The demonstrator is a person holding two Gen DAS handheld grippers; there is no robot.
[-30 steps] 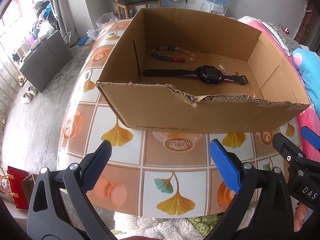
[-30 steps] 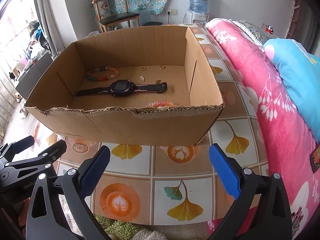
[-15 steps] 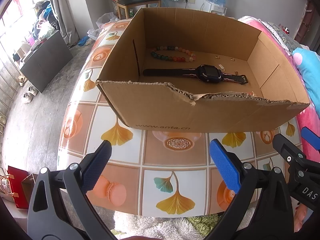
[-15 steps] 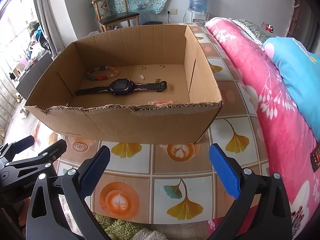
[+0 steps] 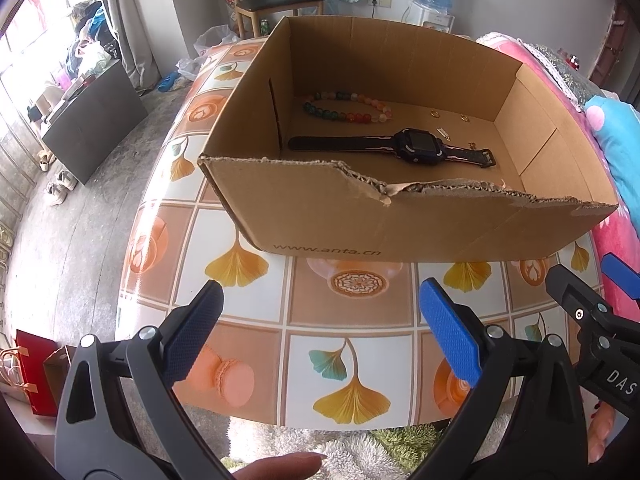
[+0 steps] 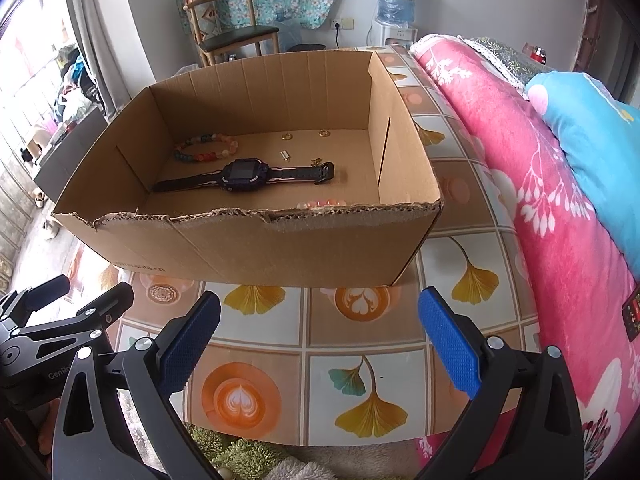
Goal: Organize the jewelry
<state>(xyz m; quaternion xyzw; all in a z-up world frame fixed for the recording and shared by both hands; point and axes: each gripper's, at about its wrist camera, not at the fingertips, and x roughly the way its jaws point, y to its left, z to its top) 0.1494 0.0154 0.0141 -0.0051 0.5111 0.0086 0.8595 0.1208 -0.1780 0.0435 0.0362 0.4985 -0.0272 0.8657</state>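
Left gripper [image 5: 320,320] and right gripper [image 6: 320,320] are held spread wide (nothing between the blue pads) above the leaf-patterned tiled table [image 6: 360,360]. Ahead, an open brown cardboard box [image 6: 280,248] is seen; black digital wristwatch [image 6: 245,172], multicoloured bead bracelet [image 5: 346,106] and small gold earrings [image 6: 287,135] are laid on its floor.

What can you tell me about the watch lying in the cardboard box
The watch is a dark smartwatch with a chunky rectangular case, a black screen and purplish trim. Its black strap, with pinkish accents, is unbuckled and laid out flat and straight, face up, across the floor of the cardboard box. A beaded bracelet lies just behind it. Neither gripper touches it.
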